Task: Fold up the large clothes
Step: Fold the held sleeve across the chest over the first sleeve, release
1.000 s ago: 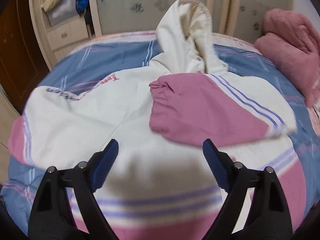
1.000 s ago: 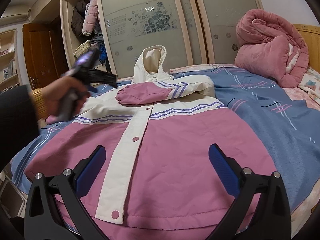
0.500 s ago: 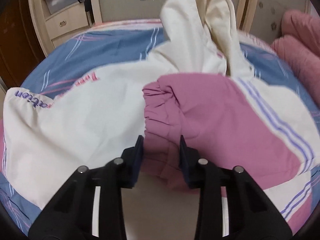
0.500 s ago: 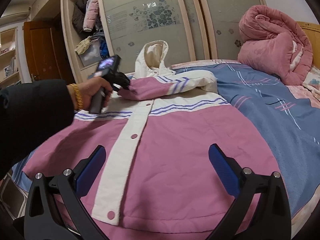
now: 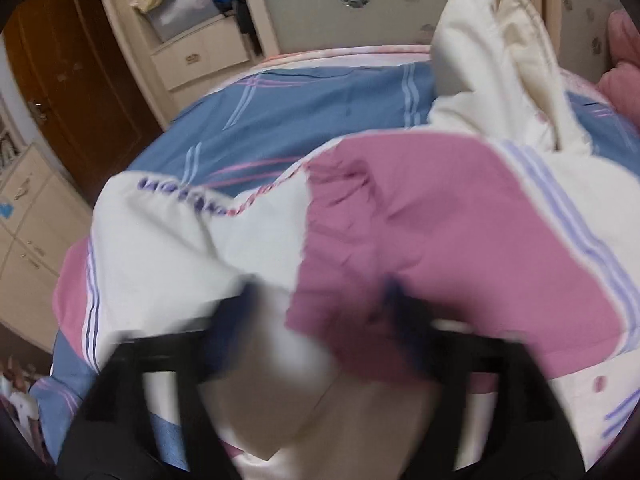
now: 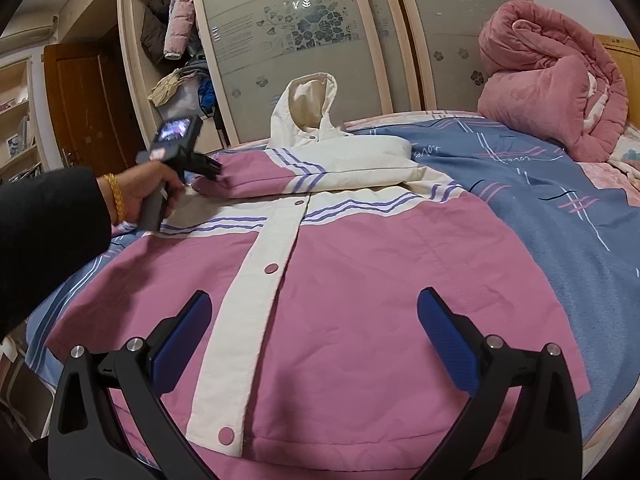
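A pink-and-cream hooded jacket [image 6: 344, 280] of smooth quilted fabric is shown spread across the blue bedspread [image 6: 540, 208], filling the frame centre. Purple lettering on its cream shoulder [image 5: 180, 196] is blurred beyond reading. The left gripper [image 5: 320, 320] is motion-smeared at the pink cuff [image 5: 360, 240]; its jaw state cannot be told. The right gripper [image 6: 316, 332], lower frame, is spread wide above the hem.

**Blurred gripper at the pink cuff**

The left gripper [image 5: 320, 312] fills the lower frame, motion-blurred, its fingers apart either side of the pink sleeve [image 5: 440, 232] cuff. The jacket [image 5: 160, 248] covers the centre of the bed [image 5: 304, 108], its cream hood [image 5: 492, 64] upper right. A wardrobe [image 5: 192, 48] stands upper left.
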Tool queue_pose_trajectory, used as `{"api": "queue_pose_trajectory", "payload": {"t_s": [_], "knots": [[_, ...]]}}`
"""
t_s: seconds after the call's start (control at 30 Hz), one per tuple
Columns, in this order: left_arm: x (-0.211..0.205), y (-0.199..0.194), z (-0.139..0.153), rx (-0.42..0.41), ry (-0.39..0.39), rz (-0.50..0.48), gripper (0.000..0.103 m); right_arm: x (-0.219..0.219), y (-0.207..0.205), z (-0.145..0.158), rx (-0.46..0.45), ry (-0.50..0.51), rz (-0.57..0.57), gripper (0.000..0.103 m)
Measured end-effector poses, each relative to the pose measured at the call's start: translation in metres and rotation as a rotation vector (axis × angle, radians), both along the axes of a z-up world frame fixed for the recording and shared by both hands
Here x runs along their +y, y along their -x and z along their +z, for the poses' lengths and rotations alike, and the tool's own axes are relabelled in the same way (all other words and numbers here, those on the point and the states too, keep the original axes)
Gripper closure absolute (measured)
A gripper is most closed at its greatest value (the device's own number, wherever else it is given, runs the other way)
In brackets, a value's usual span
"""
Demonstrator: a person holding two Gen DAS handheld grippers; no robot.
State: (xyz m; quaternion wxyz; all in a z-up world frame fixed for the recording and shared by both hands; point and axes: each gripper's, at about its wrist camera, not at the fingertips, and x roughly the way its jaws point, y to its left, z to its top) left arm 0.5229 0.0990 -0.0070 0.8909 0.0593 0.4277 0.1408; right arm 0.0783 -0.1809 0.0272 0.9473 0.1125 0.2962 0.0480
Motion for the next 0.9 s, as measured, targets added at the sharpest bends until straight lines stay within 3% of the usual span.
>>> {"api": "queue_pose_trajectory", "payload": {"t_s": [0.2,0.27,0.33,0.4,0.5,0.63,0.7,0.77,0.9], "knots": [[-0.008,0.04,0.017,-0.086,0.006,-0.058,0.002,-0.001,0.002,0.004,-0.017,0.027,-0.012,0.001],[-0.013,0.083,0.039,-0.182,0.025,-0.069,0.002,-0.006,0.003,0.005,-0.02,0.024,-0.033,0.001],[-0.018,0.141,0.055,-0.265,0.102,-0.097,0.002,-0.013,0.004,0.006,-0.024,0.022,-0.059,0.001],[-0.028,0.2,0.062,-0.296,0.155,-0.142,0.002,-0.019,0.005,0.006,-0.029,0.015,-0.077,0.001],[-0.043,0.286,0.058,-0.319,0.206,-0.169,0.002,-0.025,0.007,0.006,-0.034,0.017,-0.097,0.001],[-0.049,0.364,0.037,-0.381,0.273,-0.169,0.002,-0.028,0.008,0.004,-0.021,0.034,-0.109,0.001],[-0.05,0.38,0.025,-0.402,0.262,-0.159,0.002,-0.026,0.011,0.004,-0.018,0.052,-0.108,0.001],[-0.052,0.376,0.014,-0.337,0.24,-0.15,0.002,-0.023,0.015,0.004,-0.016,0.076,-0.106,0.001],[-0.037,0.377,0.019,-0.331,0.304,-0.142,0.002,-0.021,0.022,0.005,-0.013,0.094,-0.113,0.001]]}}
